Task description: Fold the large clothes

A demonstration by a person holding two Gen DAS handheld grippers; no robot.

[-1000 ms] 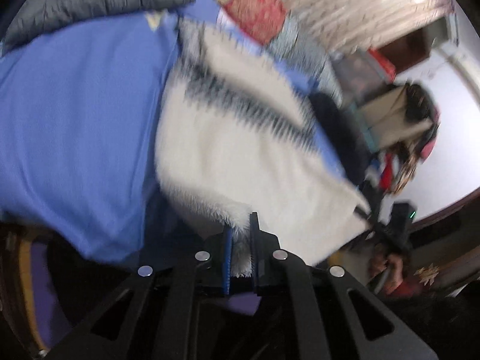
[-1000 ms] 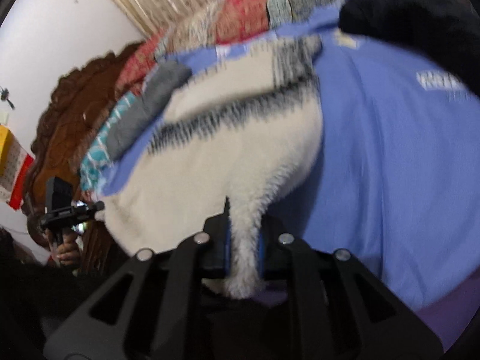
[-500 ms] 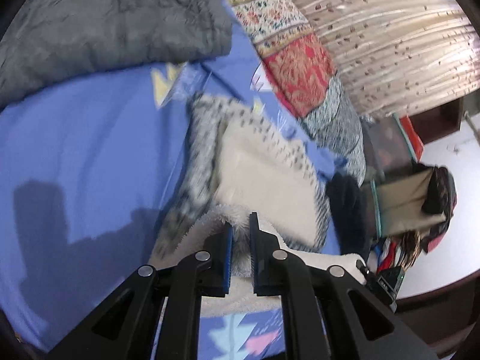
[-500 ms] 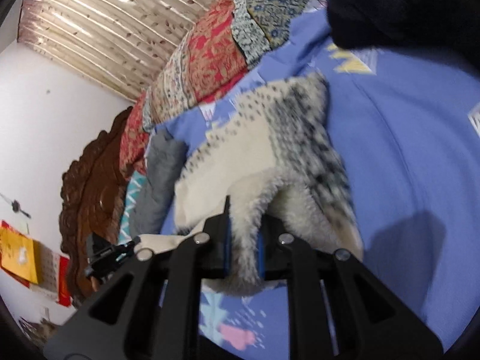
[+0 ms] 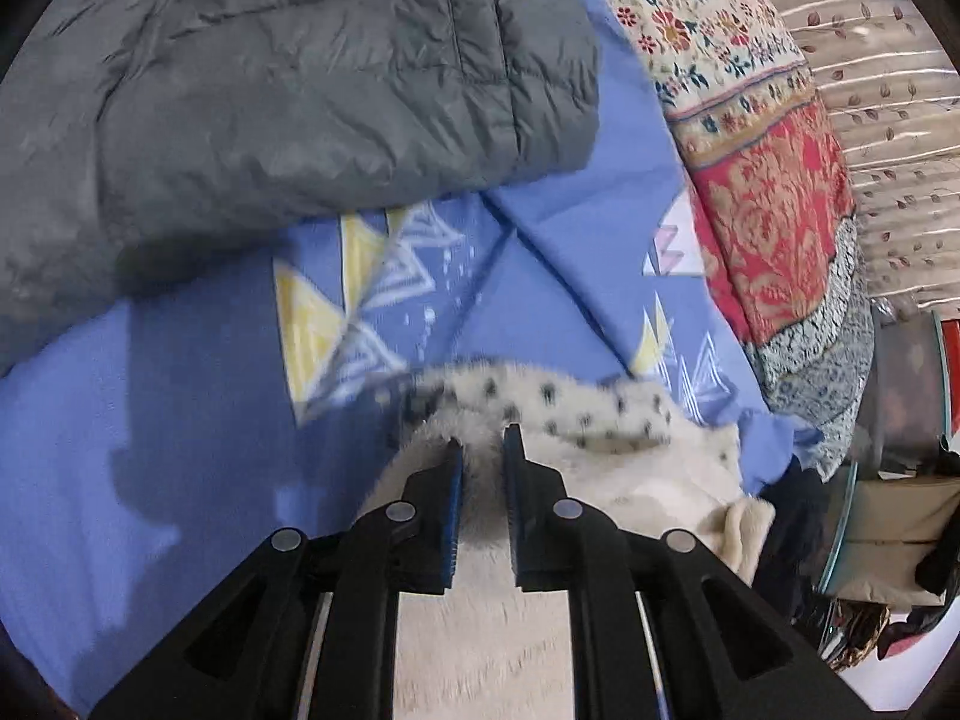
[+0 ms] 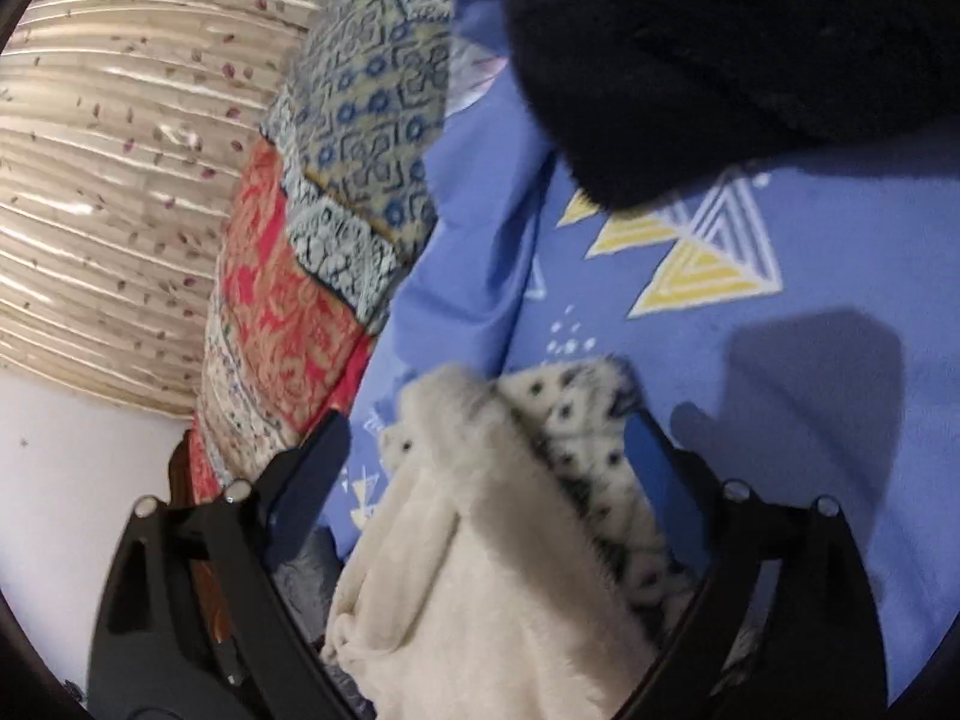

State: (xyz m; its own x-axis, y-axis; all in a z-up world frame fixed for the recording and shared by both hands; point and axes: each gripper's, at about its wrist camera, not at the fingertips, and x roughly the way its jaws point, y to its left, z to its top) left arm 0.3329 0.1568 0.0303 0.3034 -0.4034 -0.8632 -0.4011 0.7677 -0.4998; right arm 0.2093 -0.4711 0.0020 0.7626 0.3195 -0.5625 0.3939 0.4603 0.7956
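Note:
A cream fleece garment with a black-speckled band lies doubled over on the blue bedsheet. My left gripper is shut on the fleece's folded edge, low over the sheet. In the right wrist view the same fleece lies between the wide-apart fingers of my right gripper, which is open and holds nothing.
A folded grey puffer jacket lies on the sheet to the far left. A dark navy garment lies at the far right. A patterned red and blue quilt runs along the curtain side. Clutter stands beyond the bed's edge.
Both grippers carried the fleece edge forward and down, folding it over onto itself. The right gripper has opened and let go of the fleece. The left stays shut on it.

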